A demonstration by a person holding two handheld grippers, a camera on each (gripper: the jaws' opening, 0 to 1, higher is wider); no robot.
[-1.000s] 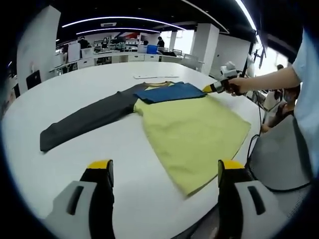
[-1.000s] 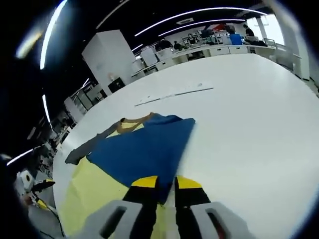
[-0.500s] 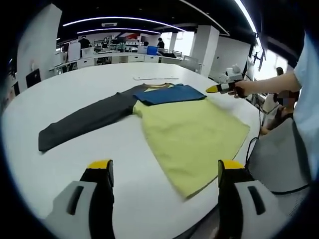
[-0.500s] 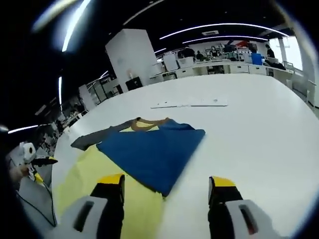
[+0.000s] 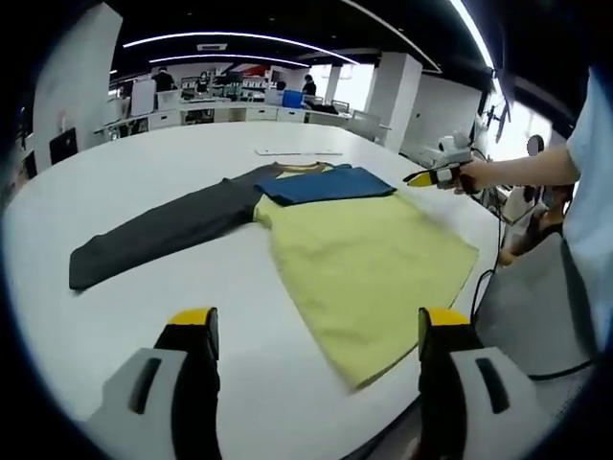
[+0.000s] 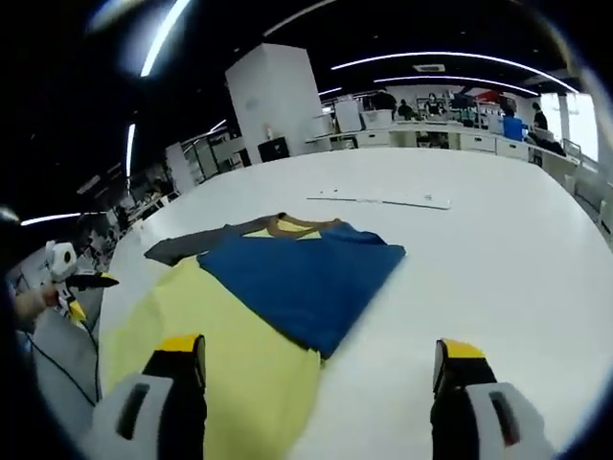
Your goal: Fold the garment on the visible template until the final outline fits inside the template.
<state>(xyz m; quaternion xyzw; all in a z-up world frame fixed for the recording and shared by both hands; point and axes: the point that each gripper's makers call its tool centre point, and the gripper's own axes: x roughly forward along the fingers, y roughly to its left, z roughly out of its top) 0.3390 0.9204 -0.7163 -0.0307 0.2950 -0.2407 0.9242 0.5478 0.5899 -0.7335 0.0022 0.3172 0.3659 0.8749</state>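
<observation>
The garment lies flat on the white table point(image 5: 144, 316). It has a yellow body point(image 5: 369, 264), a blue sleeve point(image 5: 326, 182) folded across its top, and a dark grey sleeve point(image 5: 163, 230) stretched out to the left. My left gripper point(image 5: 316, 331) is open near the table's edge, short of the yellow hem. A hand holds my right gripper point(image 5: 414, 178) just off the blue sleeve's end. In the right gripper view my right gripper point(image 6: 321, 355) stands open and empty before the blue sleeve point(image 6: 306, 278) and yellow body point(image 6: 220, 364). The left gripper point(image 6: 103, 282) shows at the far left.
A thin white strip point(image 5: 297, 151) lies on the table beyond the collar, also visible as the strip point(image 6: 378, 199). A black cable point(image 5: 488, 287) hangs off the table's right edge beside the person's grey lap. Desks and people stand far behind.
My right gripper was shut on the blue sleeve's edge; it has opened, let the sleeve go and drawn back. The sleeve stays folded over the body. The left gripper stayed put.
</observation>
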